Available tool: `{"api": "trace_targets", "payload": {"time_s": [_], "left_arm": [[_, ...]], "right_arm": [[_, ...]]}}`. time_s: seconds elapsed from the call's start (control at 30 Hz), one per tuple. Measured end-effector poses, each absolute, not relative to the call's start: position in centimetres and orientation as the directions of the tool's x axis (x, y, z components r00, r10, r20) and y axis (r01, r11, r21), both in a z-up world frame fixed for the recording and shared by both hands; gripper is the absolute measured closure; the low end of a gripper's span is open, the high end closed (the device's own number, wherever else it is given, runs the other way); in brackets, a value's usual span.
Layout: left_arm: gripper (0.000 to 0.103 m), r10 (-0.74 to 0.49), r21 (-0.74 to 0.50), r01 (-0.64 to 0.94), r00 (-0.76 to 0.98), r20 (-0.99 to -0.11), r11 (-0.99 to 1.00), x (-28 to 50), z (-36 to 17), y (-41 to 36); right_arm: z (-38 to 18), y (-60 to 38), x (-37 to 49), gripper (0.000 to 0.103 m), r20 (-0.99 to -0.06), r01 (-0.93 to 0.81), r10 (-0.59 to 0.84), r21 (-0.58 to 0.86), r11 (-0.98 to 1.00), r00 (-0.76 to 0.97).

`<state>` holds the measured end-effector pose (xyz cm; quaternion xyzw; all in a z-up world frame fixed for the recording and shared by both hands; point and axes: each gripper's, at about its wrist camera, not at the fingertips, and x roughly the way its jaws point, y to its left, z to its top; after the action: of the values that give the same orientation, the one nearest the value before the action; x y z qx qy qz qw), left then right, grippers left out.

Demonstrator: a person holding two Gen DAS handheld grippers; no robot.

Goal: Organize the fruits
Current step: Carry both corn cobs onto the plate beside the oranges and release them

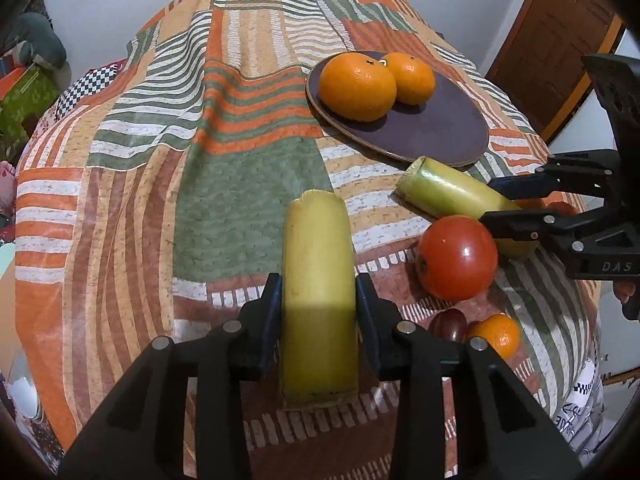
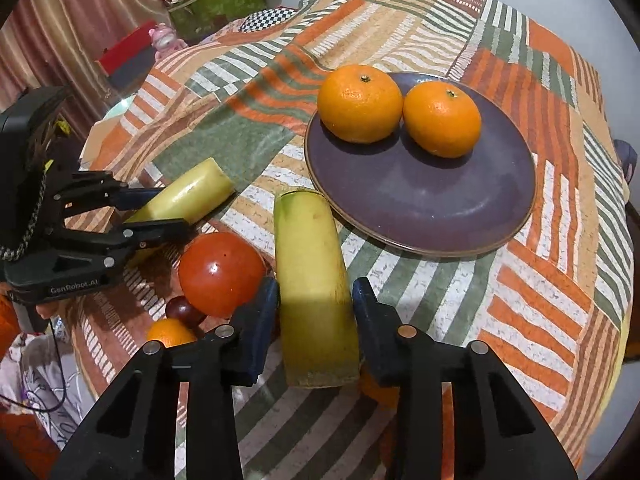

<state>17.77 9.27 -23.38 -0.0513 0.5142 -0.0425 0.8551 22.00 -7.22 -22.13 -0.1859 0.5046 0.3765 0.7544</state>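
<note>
Two oranges (image 2: 360, 102) on plate (image 2: 420, 208)

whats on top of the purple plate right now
Two oranges sit side by side at the far part of the purple plate; the rest is bare. The patches directly under the oranges are covered.

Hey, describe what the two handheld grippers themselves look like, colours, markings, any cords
Both are black plastic with angular, triangular-framed fingers, silver round pins at the joints and dark blue pads. The left gripper has white lettering on its base and a braided cord beside its body. The right gripper shows pale letters on its base.
</note>
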Motion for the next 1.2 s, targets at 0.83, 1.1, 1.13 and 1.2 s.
{"api": "trace_targets", "payload": {"time_s": [0.83, 1.1, 1.13, 1.2], "left_arm": [[0.067, -0.091, -0.110, -0.004, 0.535, -0.840, 0.994, 19.2, -20.1, 9.0], [0.068, -0.105, -0.122, 0.014, 0.617, -0.780, 0.992, 19.5, -15.6, 8.1], [0.068, -0.107, -0.123, 0.018, 0.623, -0.775, 0.992, 19.6, -15.2, 7.9], [0.068, -0.120, -0.132, 0.029, 0.635, -0.763, 0.991, 20.0, -14.4, 7.5]], "right_arm": [[-20.5, -7.2, 21.9, 0.067, -0.854, -0.754, 0.441, 0.093, 0.650, 0.276], [-16.5, -10.1, 21.5, 0.068, -0.772, -0.697, 0.492, 0.090, 0.712, 0.403], [-16.3, -10.1, 21.6, 0.068, -0.767, -0.693, 0.494, 0.092, 0.715, 0.409], [-15.8, -10.8, 21.9, 0.068, -0.755, -0.678, 0.499, 0.099, 0.728, 0.425]]}}
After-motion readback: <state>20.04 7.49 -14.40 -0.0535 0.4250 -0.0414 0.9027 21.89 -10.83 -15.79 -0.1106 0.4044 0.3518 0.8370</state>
